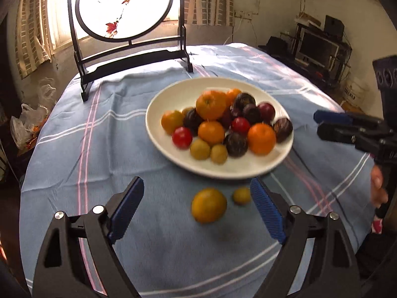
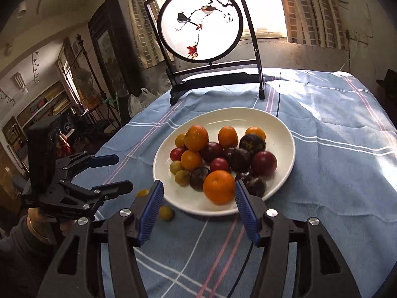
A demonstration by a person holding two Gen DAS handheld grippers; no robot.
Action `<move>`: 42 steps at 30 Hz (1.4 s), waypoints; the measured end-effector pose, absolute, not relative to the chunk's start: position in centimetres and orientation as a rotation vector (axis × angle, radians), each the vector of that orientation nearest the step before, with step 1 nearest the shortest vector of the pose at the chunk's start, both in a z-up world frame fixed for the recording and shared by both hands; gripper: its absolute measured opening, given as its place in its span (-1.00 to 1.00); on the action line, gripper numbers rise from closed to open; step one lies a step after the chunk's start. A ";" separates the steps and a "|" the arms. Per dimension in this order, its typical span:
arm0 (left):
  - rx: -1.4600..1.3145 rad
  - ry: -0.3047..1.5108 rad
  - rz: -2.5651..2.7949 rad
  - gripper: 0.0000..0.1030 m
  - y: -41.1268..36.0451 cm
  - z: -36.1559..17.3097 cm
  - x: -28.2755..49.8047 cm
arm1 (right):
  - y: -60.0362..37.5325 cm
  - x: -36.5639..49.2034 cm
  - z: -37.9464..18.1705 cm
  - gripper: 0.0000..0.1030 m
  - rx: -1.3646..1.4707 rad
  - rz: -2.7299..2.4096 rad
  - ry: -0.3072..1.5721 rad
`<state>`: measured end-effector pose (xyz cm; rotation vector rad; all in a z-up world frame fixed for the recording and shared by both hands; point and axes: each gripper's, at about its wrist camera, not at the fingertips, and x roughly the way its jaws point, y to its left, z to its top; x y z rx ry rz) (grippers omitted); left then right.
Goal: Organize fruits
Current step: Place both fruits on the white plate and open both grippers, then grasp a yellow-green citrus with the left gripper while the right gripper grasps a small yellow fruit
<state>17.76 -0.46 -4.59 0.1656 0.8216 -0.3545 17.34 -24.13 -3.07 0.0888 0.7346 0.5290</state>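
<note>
Currently both my jaws stand wide, holding nothing; loose orange (image 1: 209, 205) and small green fruit (image 1: 242, 195) on the table may roll if nudged.

A blue cloth (image 1: 148, 134) with white and pink stripes covers the surface. At its far edge stands a dark-framed round screen (image 2: 201, 24) painted with two birds on a branch. Behind it a window (image 2: 263, 5) glows bright between brick-patterned curtains (image 2: 310, 12), and sunlight falls in patches on the cloth. The walls are pale and stained. A dark cabinet (image 2: 109, 47) stands to one side, shelves (image 2: 44, 104) beyond it; a rack with a monitor (image 1: 320, 47) fills the other corner. Plastic bags (image 1: 27, 121) lie on the floor.
</note>
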 end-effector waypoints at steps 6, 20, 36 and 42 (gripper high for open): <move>0.206 0.868 -0.333 0.32 -0.7 -8.0 17.7 | -23.6 15.7 -4.9 0.16 0.096 0.537 0.776; 0.164 0.846 -0.337 -0.30 0.0 -7.4 16.4 | -17.8 15.5 -7.1 0.15 -0.086 0.577 0.879; 0.077 0.825 -0.303 -0.30 4.1 -6.2 13.4 | -13.4 17.9 -8.4 -0.57 -0.173 0.566 0.931; 0.058 0.806 -0.340 -0.30 3.0 -5.4 13.4 | -18.4 15.5 -5.0 -0.57 -0.072 0.576 0.850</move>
